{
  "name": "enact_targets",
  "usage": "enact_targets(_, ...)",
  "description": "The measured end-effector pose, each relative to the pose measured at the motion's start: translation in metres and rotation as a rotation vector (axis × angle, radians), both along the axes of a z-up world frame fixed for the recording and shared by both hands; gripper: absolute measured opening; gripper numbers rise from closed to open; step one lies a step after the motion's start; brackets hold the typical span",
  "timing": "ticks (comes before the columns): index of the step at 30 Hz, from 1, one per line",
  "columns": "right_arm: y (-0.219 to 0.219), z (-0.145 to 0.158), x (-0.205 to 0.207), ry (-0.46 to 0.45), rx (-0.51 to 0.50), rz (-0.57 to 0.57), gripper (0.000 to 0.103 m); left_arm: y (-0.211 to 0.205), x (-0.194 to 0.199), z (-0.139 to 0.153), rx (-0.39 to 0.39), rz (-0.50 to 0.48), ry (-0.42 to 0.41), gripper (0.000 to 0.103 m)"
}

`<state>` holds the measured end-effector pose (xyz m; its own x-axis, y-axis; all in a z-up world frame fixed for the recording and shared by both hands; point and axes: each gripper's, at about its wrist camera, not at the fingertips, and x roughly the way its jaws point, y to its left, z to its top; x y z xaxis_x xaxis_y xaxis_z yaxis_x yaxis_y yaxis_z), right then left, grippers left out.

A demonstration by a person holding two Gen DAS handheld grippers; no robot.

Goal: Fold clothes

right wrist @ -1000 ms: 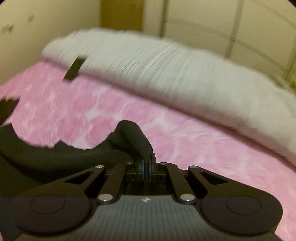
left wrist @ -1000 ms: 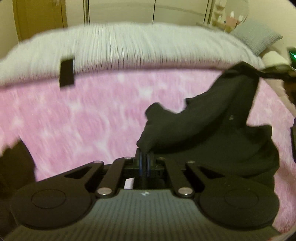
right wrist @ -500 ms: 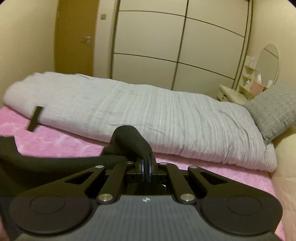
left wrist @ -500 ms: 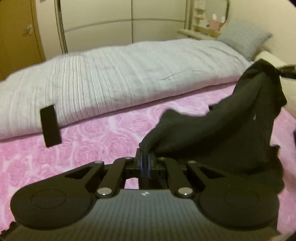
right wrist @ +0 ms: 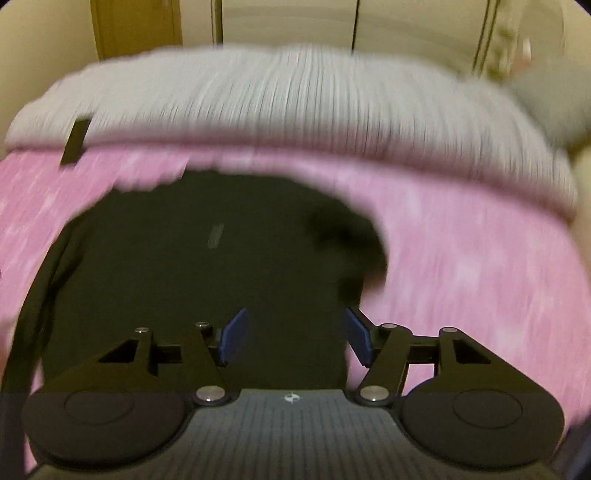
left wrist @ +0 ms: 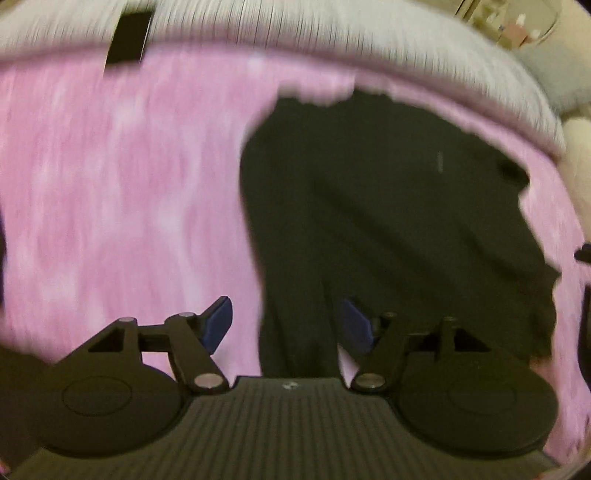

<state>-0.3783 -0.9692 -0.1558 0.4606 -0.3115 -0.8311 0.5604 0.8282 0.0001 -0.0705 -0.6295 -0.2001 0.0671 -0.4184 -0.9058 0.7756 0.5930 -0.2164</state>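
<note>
A black garment [left wrist: 388, 206] lies spread on the pink blanket [left wrist: 110, 184]. In the left wrist view its near left corner runs down between the blue pads of my left gripper [left wrist: 288, 321], whose jaws are opening and stand clear of the cloth. In the right wrist view the same garment [right wrist: 207, 266] fills the lower middle. My right gripper [right wrist: 295, 336] hovers over its right edge with its jaws opening, and the pads are not pressing on the fabric. Both views are blurred by motion.
A grey ribbed quilt [right wrist: 295, 103] lies rolled along the far edge of the pink blanket [right wrist: 480, 258]. A small black flat object [left wrist: 129, 35] rests at the seam between them, also seen as a dark strip [right wrist: 75, 142]. Wardrobe doors [right wrist: 406, 22] stand behind.
Both grippers were shut on the black garment and held it up. Now both have dropped toward the bed, their jaws have parted, and the garment lies flat on the pink blanket.
</note>
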Motion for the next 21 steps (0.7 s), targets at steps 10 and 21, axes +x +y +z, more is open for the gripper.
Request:
enact_targets(10,0.214,-0.056,-0.059,0.157,0.153,0.427,0.061,0.052,-0.104,-0.049,0.127,-0.104,0.053,0.059)
enact_targets(21,0.29,-0.106,-0.054,0.327,-0.219,0.728,0.071,0.104,-0.081,-0.021,0.074,-0.172,-0.014,0.001)
